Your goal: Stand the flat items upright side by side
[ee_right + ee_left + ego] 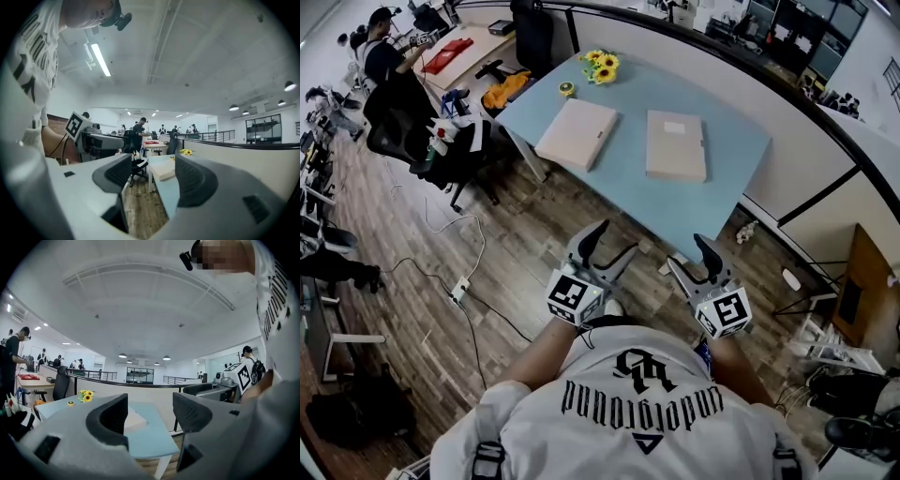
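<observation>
A light-blue table (pixel 675 211) stands on a wood-plank floor (pixel 412 375). At its far-left corner lie a bunch of sunflowers (pixel 601 67) and a small yellow roll (pixel 566 89). Further left is an orange cloth (pixel 505 91) on a seat, with black office chairs (pixel 398 127) beyond. On the near-left floor lies a white power strip (pixel 459 289), its cable trailing.

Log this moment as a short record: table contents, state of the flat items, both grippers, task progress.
table: light blue table
flat items: left beige item and right beige item, both lying flat, apart
other things: sunflowers and yellow tape roll at the far corner
left gripper: open, empty, short of the table
right gripper: open, empty, short of the table
progress: nothing stood upright yet
</observation>
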Demonstrator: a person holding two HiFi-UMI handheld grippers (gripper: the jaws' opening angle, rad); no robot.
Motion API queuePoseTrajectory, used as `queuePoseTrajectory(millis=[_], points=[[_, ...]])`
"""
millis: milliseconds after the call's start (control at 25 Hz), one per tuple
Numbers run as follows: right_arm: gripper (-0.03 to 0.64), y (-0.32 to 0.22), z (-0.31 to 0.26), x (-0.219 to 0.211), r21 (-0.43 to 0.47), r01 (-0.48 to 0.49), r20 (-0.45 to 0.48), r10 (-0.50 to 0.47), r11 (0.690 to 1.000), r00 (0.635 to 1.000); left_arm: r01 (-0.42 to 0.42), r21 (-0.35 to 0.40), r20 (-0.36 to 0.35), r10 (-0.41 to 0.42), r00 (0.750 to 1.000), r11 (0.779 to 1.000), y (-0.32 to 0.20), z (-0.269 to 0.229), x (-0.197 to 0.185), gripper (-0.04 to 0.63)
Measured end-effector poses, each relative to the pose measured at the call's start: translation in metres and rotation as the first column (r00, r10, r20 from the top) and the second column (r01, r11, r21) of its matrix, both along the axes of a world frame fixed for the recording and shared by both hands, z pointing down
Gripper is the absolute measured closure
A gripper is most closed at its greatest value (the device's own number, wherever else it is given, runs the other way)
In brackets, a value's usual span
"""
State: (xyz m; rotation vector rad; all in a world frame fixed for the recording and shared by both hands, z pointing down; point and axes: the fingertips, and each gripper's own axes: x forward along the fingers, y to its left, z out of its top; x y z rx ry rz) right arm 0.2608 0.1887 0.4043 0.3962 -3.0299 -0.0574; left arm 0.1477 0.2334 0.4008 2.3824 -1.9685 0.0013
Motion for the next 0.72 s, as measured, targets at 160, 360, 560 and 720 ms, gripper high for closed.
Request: queuePoseTrajectory(millis=[160,360,560,720], points=[[0.322,-0.007,-0.007,-0.033,0.009,-0.020,-0.004,0.020,1.000,1.000,-0.030,0.001,0.017,0.030,0.999,1.000,-0.008,-0.009,-0.031,0.284],[0.318,-0.013,-0.001,-0.061,-0.005,-0.039,-0.015,0.039,0.999,0.999,-0.043,-0.005,0.012,0.043,0.999,0.999,-0.016,-0.006,-0.059,0.282],[0.318,-0.023,0.003,-0.075,-0.011,-0.046,-0.030,0.046,0.999,0.998,-0.047,-0.021,0.002,0.047,0.999,0.999,-0.025,0.003,-0.073,0.279],[0.318,-0.035,0.005,-0.085,-0.010,-0.039,-0.033,0.039,0.999,0.999,-0.046,-0.025,0.010,0.046,0.999,0.999,-0.036,0.005,-0.078,0.273]])
